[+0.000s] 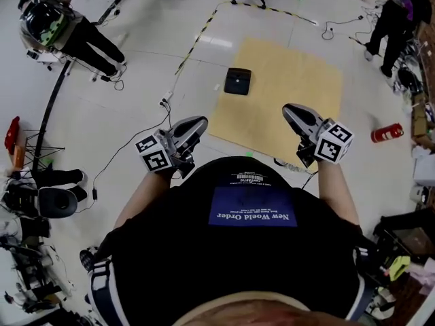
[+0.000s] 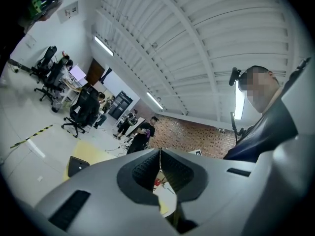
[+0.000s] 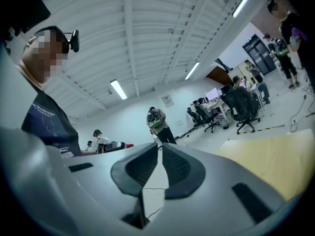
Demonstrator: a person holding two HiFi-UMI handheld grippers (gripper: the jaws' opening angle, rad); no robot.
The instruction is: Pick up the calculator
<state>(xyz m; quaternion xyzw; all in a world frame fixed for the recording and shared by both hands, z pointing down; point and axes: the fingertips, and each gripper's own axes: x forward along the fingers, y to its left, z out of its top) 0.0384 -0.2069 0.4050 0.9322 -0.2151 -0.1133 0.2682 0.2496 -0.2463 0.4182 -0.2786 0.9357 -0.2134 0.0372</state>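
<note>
Out on the white floor [image 1: 136, 114], the calculator [image 1: 238, 81] sits on a yellow mat [image 1: 292, 80], roughly 1 o'clock from the left gripper [image 1: 197, 124], 10 o'clock from the right gripper [image 1: 291, 111], about equally near, both sets of fingers [image 2: 143, 171] pressed together, empty.

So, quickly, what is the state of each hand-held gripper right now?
Left hand-held gripper: closed, holding nothing.
Right hand-held gripper: closed, holding nothing.
</note>
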